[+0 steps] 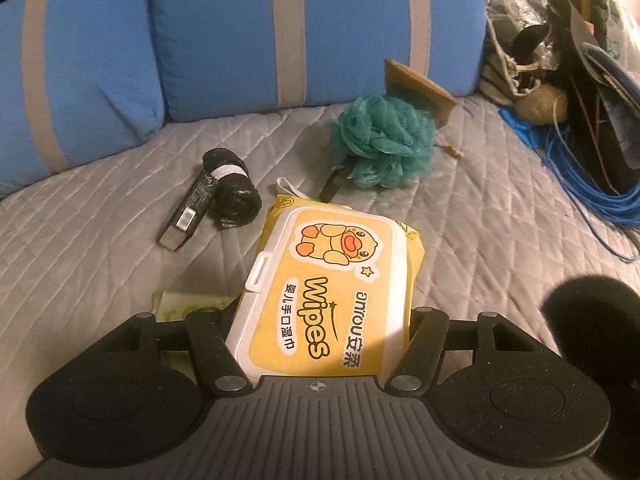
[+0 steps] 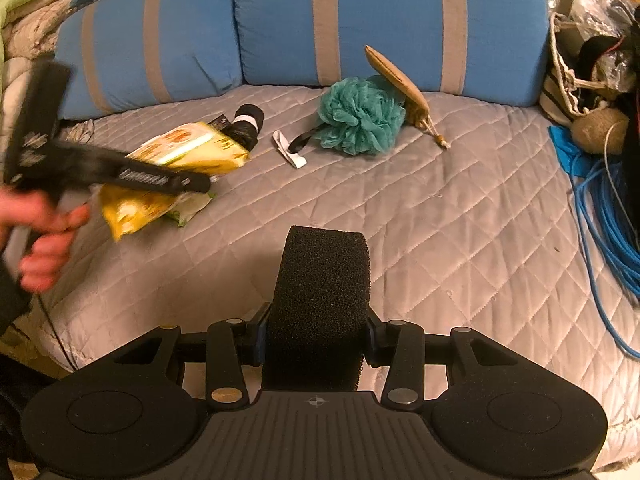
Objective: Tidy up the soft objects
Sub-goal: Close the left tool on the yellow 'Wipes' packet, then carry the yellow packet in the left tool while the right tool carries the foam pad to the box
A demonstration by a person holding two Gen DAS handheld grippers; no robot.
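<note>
My left gripper [image 1: 320, 340] is shut on a yellow wipes pack [image 1: 332, 288] with a duck on its white lid, lifted off the grey quilted bed. The right wrist view shows the same pack [image 2: 180, 148] tilted in the left gripper [image 2: 160, 178], which a hand holds at the left. My right gripper [image 2: 316, 344] is shut on a black foam sponge [image 2: 320, 296] above the quilt; the sponge's end [image 1: 592, 320] also shows in the left wrist view. A teal bath pouf [image 1: 384, 144] lies further back on the bed.
On the quilt lie a black roll [image 1: 232, 192], a dark tube [image 1: 188, 216], a green packet [image 1: 180, 304], a white strap [image 2: 288, 150] and a brown pouch [image 1: 420, 88]. Blue striped cushions [image 1: 280, 32] line the back. Blue cable [image 2: 600, 208] and bags [image 2: 580, 80] crowd the right.
</note>
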